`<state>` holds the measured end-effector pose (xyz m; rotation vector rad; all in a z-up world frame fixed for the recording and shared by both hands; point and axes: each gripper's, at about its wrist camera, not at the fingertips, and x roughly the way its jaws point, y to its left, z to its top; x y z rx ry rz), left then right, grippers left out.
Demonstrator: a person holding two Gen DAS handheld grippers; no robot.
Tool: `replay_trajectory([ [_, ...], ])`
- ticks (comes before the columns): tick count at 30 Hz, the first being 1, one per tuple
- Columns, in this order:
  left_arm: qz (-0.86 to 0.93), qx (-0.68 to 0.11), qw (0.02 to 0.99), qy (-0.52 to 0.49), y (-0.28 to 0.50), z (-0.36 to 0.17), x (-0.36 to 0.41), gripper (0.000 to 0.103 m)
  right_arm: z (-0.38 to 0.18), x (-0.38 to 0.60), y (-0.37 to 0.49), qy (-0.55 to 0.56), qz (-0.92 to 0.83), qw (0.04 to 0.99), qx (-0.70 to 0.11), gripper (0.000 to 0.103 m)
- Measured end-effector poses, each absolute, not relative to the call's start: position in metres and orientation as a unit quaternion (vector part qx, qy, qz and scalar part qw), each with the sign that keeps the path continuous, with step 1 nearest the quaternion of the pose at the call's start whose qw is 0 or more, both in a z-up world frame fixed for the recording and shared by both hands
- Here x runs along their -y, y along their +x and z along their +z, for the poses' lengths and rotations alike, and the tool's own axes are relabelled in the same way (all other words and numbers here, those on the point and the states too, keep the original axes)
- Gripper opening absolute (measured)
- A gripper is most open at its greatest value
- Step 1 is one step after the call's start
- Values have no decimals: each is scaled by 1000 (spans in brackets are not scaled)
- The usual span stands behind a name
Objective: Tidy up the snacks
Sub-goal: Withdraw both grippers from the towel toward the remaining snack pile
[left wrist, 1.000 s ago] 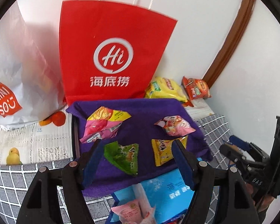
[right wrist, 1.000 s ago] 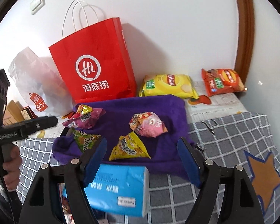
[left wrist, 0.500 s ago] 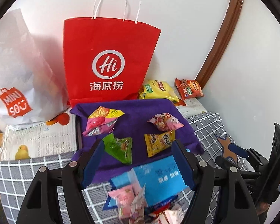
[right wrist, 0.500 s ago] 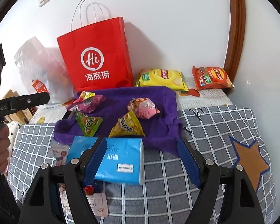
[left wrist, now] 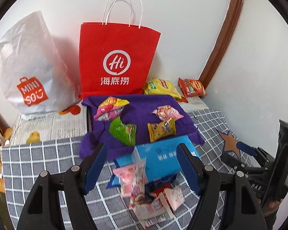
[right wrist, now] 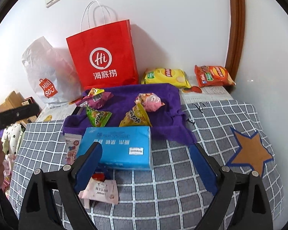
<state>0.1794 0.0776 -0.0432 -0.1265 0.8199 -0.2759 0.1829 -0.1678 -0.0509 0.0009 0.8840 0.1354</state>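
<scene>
Four snack packets (left wrist: 122,132) lie on a purple cloth (right wrist: 163,122) at twelve o'clock, behind a blue tissue box (right wrist: 117,147). The left gripper (left wrist: 142,166) hangs open and empty over loose sweets (left wrist: 144,189); the right gripper (right wrist: 146,166) fingers are spreading, nothing between them.

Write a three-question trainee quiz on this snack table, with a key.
1. True or false: four small snack packets lie on the purple cloth.
2. Which stands directly behind the cloth? A) red paper bag B) white plastic bag C) blue box
3. Fill in: the orange chip bag lies beside the ___ chip bag.

Key: 1 true; 2 A; 3 yellow.
</scene>
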Motion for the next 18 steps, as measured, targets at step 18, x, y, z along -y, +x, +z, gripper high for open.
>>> replay_trajectory([
  [18,-118,-403,904,-81,128,-60,-80,72,-55,165,142,-21,97,904,-416,92],
])
